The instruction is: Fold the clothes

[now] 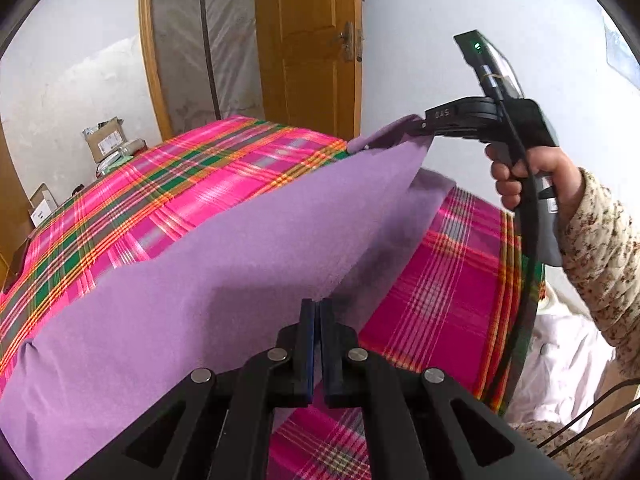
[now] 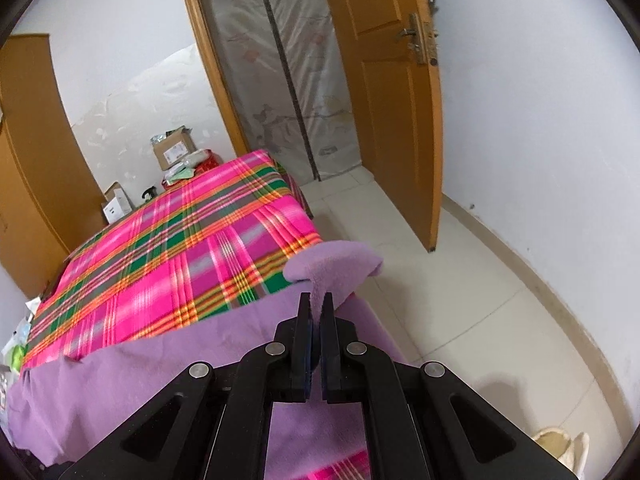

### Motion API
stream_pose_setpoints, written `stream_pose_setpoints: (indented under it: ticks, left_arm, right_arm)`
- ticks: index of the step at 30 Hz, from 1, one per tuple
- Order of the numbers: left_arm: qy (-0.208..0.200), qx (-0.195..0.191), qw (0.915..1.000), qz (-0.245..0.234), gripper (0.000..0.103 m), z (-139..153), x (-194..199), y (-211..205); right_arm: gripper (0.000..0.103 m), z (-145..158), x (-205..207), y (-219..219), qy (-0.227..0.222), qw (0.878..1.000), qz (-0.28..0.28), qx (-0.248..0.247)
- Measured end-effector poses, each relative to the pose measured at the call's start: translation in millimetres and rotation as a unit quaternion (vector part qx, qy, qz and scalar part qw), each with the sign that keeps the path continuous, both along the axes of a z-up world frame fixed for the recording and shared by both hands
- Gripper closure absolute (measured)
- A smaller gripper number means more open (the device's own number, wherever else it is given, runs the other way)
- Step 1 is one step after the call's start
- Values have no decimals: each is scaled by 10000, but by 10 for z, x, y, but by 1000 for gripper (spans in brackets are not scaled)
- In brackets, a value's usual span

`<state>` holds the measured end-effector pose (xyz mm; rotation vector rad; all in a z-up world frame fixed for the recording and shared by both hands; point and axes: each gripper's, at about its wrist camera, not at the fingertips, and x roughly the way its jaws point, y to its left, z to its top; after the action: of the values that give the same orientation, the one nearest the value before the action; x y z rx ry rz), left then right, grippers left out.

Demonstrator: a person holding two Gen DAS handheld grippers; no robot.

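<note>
A purple fleece cloth (image 1: 200, 280) lies over the near part of a bed, its near edge lifted and stretched between both grippers. My left gripper (image 1: 316, 304) is shut on that edge at the bottom of the left wrist view. My right gripper (image 1: 416, 126), held by a hand (image 1: 528, 176) in a patterned sleeve, pinches the cloth's far corner at the upper right. In the right wrist view the right gripper (image 2: 317, 300) is shut on that corner, which puffs out above the fingertips, and the rest of the purple cloth (image 2: 160, 380) spreads below and to the left.
The bed wears a pink, green and orange plaid sheet (image 1: 180, 184) (image 2: 180, 248). Cardboard boxes (image 2: 174, 152) and clutter stand beyond its far end. An open wooden door (image 2: 392, 100) and tiled floor (image 2: 460, 300) lie to the right, a wooden wardrobe (image 2: 32, 160) to the left.
</note>
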<state>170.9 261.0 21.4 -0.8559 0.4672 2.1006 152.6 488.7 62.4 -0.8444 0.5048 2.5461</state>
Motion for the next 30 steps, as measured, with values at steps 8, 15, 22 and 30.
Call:
stream_pose_setpoints:
  ticks: [8,15,22,30]
  left_arm:
    - [-112,-234,9996,-96,101,-167,77,21]
    - [-267,-232,9993,-104,101,-203,55,3]
    - [-371,-270,9989,-112,100,-220,30,16]
    - [-653,-113,9978,-80,99,-119,-15,-33]
  right_arm:
    - [100,-235,204,45,-155,9997,-131,-133]
    - [100,-354,285,40,-274,9993,-151,-203]
    - [99,-397,274,77,-594,9980,-135,-167]
    - [77,-341,258,181,-746,9972,12,25]
